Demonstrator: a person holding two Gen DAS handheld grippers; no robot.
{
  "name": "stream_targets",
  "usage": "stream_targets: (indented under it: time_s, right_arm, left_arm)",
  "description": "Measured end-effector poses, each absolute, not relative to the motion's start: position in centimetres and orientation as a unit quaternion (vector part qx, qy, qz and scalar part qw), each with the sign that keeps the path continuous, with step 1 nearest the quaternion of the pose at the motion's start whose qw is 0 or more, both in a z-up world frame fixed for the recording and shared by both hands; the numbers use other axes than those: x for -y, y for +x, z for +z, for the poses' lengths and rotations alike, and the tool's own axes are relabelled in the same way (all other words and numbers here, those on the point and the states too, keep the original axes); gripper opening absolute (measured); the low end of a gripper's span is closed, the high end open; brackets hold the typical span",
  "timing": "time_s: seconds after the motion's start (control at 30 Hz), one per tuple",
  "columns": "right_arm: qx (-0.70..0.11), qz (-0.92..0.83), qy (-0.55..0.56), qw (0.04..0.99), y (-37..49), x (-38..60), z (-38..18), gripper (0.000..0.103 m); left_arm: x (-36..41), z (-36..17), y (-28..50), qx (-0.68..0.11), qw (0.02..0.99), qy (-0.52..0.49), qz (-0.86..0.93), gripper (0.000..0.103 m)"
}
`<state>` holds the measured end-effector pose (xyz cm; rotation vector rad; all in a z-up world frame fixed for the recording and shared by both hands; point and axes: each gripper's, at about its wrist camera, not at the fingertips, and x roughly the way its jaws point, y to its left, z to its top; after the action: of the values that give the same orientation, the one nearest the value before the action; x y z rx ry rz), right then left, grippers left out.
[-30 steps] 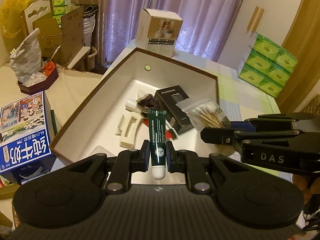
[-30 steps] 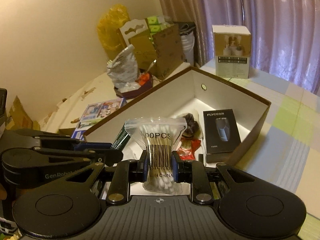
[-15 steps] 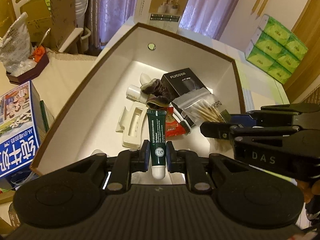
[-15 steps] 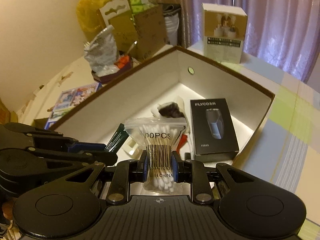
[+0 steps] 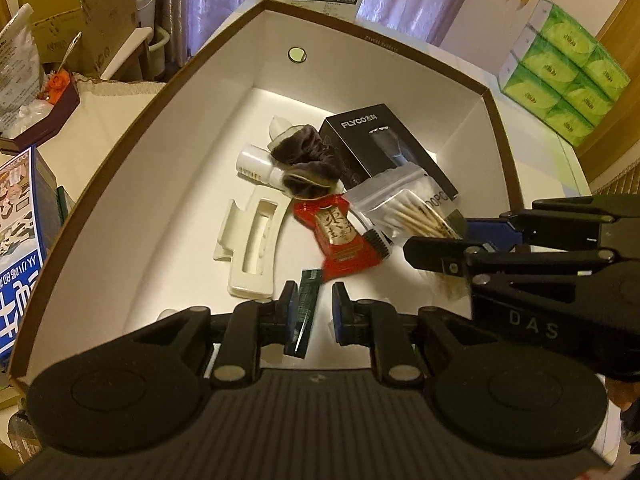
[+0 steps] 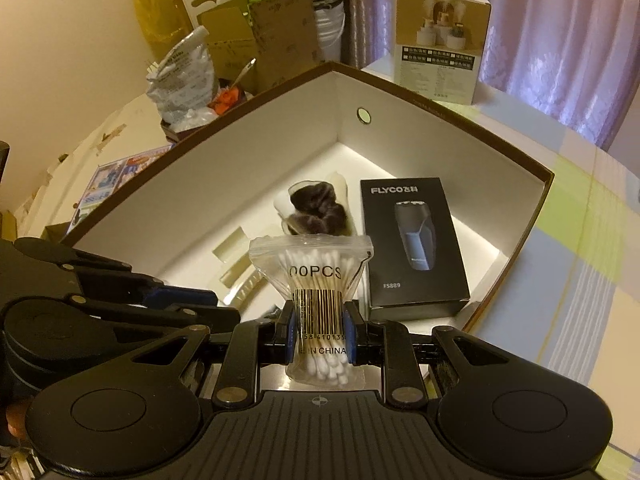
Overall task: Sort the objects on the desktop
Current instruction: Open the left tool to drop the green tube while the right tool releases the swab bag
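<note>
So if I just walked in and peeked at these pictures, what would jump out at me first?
Probably the big white box with a brown rim, full of small things. A bright red packet lies in its middle, and a black FLYCO shaver box sits toward its right side. Nearest you, the right gripper pinches a clear bag of cotton swabs, while the left gripper is open around a dark green tube.

Open box (image 6: 516, 148) on checked tablecloth (image 6: 580, 248)
</note>
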<state>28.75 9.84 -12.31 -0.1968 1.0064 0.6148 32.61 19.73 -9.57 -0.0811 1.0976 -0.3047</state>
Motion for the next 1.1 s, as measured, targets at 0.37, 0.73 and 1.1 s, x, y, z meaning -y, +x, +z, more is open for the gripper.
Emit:
stream_targets:
  time_s: [0.37,0.73,1.1]
  right_arm:
    - [-0.476,0.295,-0.118,0.820,29.2,-10.3,-13.3,0.021]
    - [-0.440,0.300,-0.147,0.834,28.7,-10.5,-13.7,0.069]
    - [-0.429,0.314,-0.148,0.834,27.1,-9.2,-12.1,0.092]
  left_arm:
    - [-19.9,-9.3,33.3,-0.516,0.845,-0.019,-0.139,0.013]
    - [-20.2,-8.8,33.2,-0.511,0.851,0.006,-0.123,0.024]
    - [-20.5,-7.5,31.6,-0.501,0.856,0.030,-0.122,0.045]
